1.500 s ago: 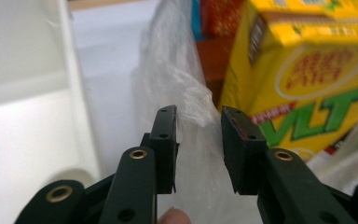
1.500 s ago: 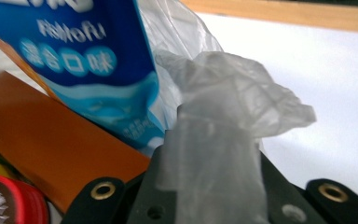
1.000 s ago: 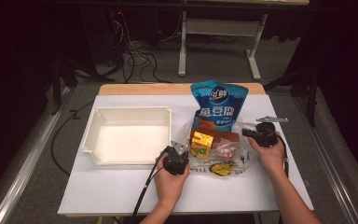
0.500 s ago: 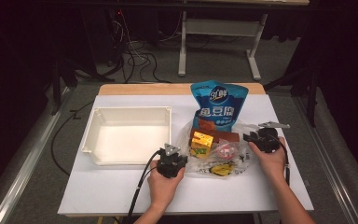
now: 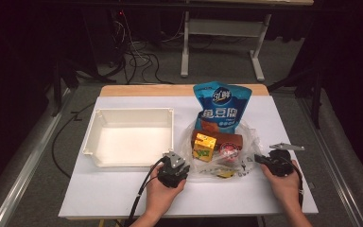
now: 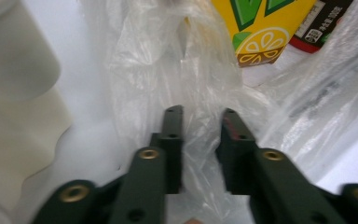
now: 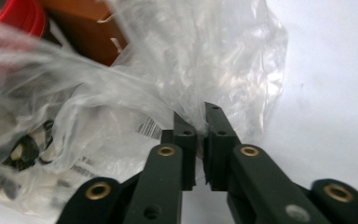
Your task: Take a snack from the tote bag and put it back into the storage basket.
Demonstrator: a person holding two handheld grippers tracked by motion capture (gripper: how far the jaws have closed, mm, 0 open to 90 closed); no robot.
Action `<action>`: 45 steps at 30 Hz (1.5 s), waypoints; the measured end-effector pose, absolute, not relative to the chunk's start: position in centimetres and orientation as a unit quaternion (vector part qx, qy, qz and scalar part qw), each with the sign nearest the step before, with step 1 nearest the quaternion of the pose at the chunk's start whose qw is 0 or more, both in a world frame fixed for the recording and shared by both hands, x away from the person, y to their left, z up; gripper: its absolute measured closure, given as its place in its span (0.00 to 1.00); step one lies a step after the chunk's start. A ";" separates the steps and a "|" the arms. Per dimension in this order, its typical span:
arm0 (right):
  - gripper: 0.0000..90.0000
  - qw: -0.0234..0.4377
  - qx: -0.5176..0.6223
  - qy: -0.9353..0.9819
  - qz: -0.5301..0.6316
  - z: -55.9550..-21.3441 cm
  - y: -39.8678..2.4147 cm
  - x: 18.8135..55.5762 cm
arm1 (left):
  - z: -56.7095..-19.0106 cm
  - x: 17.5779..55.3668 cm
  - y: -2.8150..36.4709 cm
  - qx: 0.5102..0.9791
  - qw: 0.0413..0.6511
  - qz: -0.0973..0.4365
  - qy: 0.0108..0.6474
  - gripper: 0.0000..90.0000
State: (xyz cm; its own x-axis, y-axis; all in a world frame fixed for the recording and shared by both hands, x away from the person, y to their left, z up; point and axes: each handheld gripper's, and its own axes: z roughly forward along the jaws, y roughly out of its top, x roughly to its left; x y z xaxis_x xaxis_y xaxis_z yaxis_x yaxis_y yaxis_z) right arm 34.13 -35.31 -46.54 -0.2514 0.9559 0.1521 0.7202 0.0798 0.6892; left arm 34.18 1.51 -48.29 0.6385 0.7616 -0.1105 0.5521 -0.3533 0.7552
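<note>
A clear plastic bag (image 5: 246,138) lies on the white table with a yellow juice carton (image 5: 204,145), a brown box (image 5: 226,139) and a red-lidded item (image 5: 227,150) inside. A blue snack pouch (image 5: 221,108) stands behind it. My left gripper (image 5: 184,163) is at the bag's left edge. In the left gripper view its jaws (image 6: 200,114) stand apart with loose film (image 6: 168,60) between them, having just opened a little; the carton (image 6: 261,28) is beyond. My right gripper (image 5: 255,159) has just closed and is shut on the bag's right edge (image 7: 214,60), tips (image 7: 196,116) pinching film.
A white empty tray (image 5: 90,142) sits left of the bag, close to my left hand. The table's right edge and near edge lie close to the right hand. A floor with cables and a desk frame lies beyond the far edge.
My right hand has moved toward the near edge, pulling the bag's right side out with it. The left hand has shifted slightly toward the near left.
</note>
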 end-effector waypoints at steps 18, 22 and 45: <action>0.48 0.261 0.550 0.673 0.421 -40.1 -36.8 30.2 | -48.5 34.3 2.5 0.795 0.427 0.097 0.421 0.89; 0.45 0.278 0.536 0.666 0.437 -38.0 -36.1 29.9 | -48.5 34.3 2.6 0.790 0.432 0.097 0.425 0.89; 0.40 0.273 0.496 0.689 0.452 -34.1 -30.6 39.7 | -48.5 34.4 2.6 0.791 0.432 0.094 0.423 0.87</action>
